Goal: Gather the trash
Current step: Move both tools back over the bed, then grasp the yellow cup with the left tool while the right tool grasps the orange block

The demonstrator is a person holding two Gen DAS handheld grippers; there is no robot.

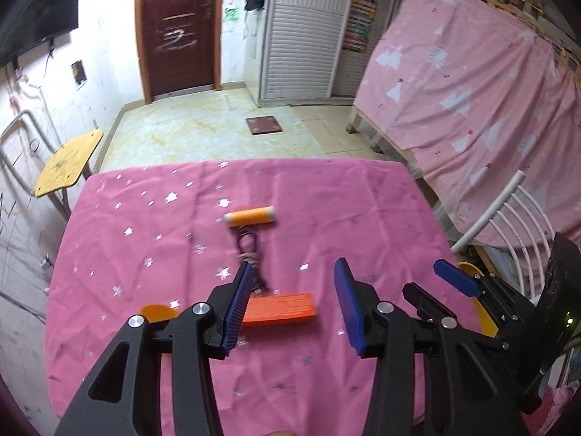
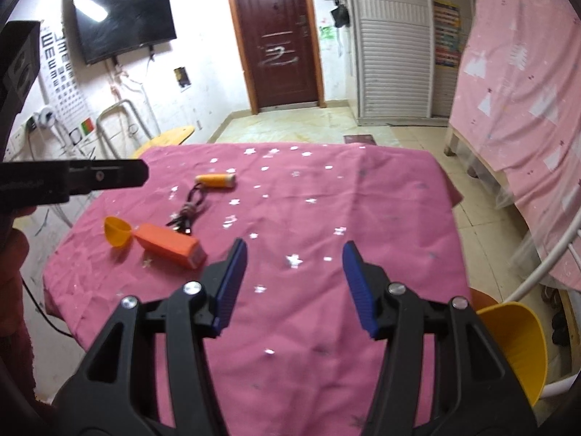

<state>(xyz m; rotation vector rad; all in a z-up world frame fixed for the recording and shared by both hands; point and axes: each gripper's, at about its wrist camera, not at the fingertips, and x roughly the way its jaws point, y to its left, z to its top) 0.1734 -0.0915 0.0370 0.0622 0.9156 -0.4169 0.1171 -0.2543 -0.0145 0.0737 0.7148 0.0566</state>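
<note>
On the pink star-print tablecloth [image 1: 145, 254] lie an orange box [image 1: 279, 309], a bundled black cable [image 1: 248, 250], an orange cylinder with white ends [image 1: 250, 217] and a small orange scoop [image 1: 158, 311]. My left gripper [image 1: 294, 305] is open, hovering just above and behind the orange box. My right gripper [image 2: 294, 283] is open and empty over the cloth, to the right of the box [image 2: 170, 249], cable [image 2: 189, 212], cylinder [image 2: 216, 180] and scoop [image 2: 116, 234]. The right gripper's fingers [image 1: 455, 278] show at the left wrist view's right edge.
A yellow bin [image 2: 519, 348] stands at the table's near right corner beside a white chair [image 1: 508, 218]. A yellow stool [image 1: 69, 161] stands left of the table. A pink-covered bed [image 1: 472, 91] is to the right, a door [image 2: 279, 36] behind.
</note>
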